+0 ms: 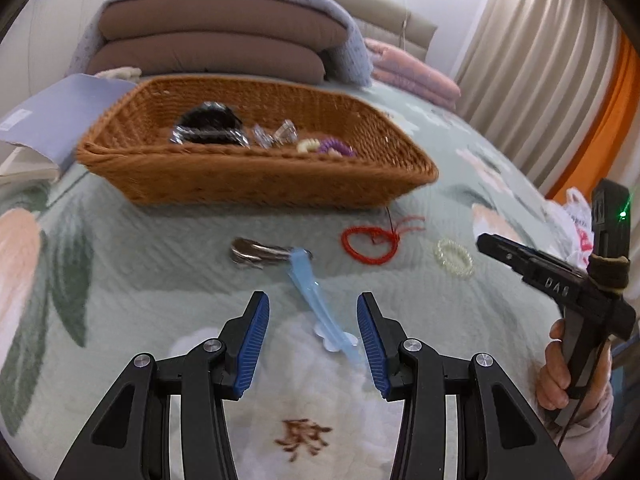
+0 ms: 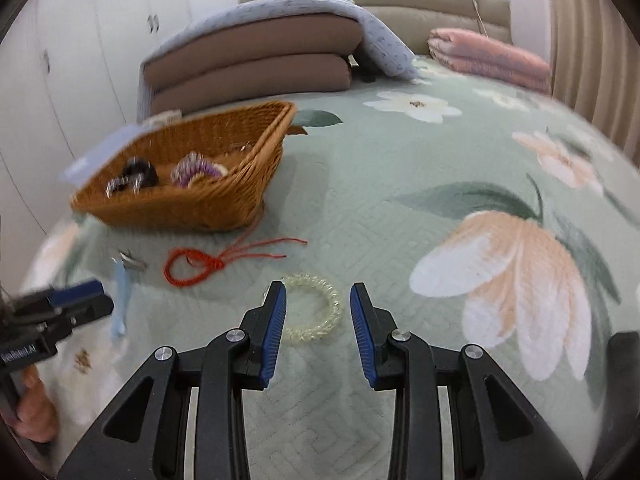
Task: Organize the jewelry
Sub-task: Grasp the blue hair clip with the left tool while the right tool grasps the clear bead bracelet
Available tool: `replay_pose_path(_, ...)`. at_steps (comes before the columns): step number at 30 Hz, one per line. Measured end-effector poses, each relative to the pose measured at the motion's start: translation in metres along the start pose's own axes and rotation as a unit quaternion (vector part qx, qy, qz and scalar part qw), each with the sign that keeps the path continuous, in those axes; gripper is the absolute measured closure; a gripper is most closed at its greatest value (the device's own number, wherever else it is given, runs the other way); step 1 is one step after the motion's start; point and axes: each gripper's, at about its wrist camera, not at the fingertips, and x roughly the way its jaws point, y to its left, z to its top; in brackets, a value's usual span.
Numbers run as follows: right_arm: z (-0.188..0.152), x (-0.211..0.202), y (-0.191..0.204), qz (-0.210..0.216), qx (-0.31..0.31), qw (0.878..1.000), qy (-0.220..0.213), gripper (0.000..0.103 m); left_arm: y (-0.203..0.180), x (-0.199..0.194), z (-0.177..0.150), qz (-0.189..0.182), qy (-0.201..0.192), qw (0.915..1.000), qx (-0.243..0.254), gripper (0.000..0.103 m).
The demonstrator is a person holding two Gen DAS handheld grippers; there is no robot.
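A wicker basket stands on the bed and holds a black hair clip, clear clips and purple and cream coil ties. On the quilt lie a light blue clip, a silver clip, a red cord bracelet and a clear coil tie. My left gripper is open around the blue clip. My right gripper is open, its jaws either side of the clear coil tie. The basket, red bracelet and blue clip show in the right wrist view.
Folded brown cushions under a blue blanket lie behind the basket. A grey-blue folder sits at the basket's left. A pink folded quilt lies at the far right. Curtains hang on the right. The right-hand gripper body shows at right.
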Motion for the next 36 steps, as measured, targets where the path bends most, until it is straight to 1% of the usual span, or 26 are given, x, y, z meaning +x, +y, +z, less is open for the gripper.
replay_pose_path(3,-0.003,0.001,0.012,-0.013,-0.025,1.000,-0.005,0.067,-0.004,0.008,0.003,0.012,0.005,0.9999,-0.001,0.056)
replay_pose_path(6,-0.004,0.009,0.015,-0.023,-0.031,0.999,0.007,0.067,-0.001,0.015,0.006,0.024,0.011,0.9996,-0.011,0.056)
replay_pose_path(8,-0.003,0.015,0.014,-0.021,-0.028,0.999,0.018,0.067,0.002,0.021,0.005,0.026,0.022,0.9993,-0.016,0.056)
replay_pose_path(11,-0.002,0.020,0.006,-0.017,-0.013,0.999,0.029,0.067,-0.002,0.021,0.004,0.037,0.018,0.9991,-0.006,0.056)
replay_pose_path(13,-0.002,0.025,0.001,-0.018,-0.001,0.999,0.038,0.067,-0.006,0.022,0.003,0.047,0.019,0.9987,0.006,0.061)
replay_pose_path(14,-0.002,0.028,0.000,-0.018,0.003,0.999,0.044,0.067,-0.008,0.023,0.003,0.051,0.019,0.9984,0.010,0.065)
replay_pose_path(16,-0.002,0.030,0.001,-0.020,-0.001,0.999,0.046,0.067,-0.012,0.026,0.005,0.059,0.022,0.9979,0.018,0.065)
replay_pose_path(19,-0.002,0.032,0.008,-0.034,-0.017,0.998,0.048,0.068,-0.016,0.030,0.008,0.064,0.023,0.9975,0.022,0.066)
replay_pose_path(20,-0.002,0.033,0.009,-0.036,-0.021,0.998,0.048,0.071,-0.017,0.031,0.009,0.065,0.022,0.9974,0.024,0.072)
replay_pose_path(21,-0.002,0.033,0.010,-0.034,-0.024,0.998,0.048,0.074,-0.019,0.032,0.009,0.064,0.023,0.9973,0.027,0.084)
replay_pose_path(22,-0.002,0.033,0.011,-0.034,-0.026,0.998,0.048,0.074,-0.020,0.032,0.009,0.061,0.022,0.9975,0.029,0.089)
replay_pose_path(23,-0.002,0.034,0.011,-0.033,-0.027,0.998,0.048,0.078,-0.020,0.031,0.008,0.058,0.023,0.9976,0.030,0.092)
replay_pose_path(24,-0.002,0.034,0.012,-0.024,-0.029,0.998,0.050,0.089,-0.020,0.031,0.008,0.057,0.022,0.9977,0.030,0.092)
replay_pose_path(26,-0.003,0.034,0.014,-0.023,-0.036,0.998,0.050,0.089,-0.020,0.030,0.008,0.053,0.020,0.9979,0.031,0.092)
replay_pose_path(29,-0.004,0.033,0.019,-0.020,-0.047,0.998,0.048,0.091,-0.020,0.028,0.007,0.037,0.018,0.9986,0.034,0.092)
replay_pose_path(36,-0.006,0.026,0.024,0.012,-0.054,0.998,0.041,0.091,-0.017,0.017,0.004,0.007,-0.001,0.9995,0.031,0.092)
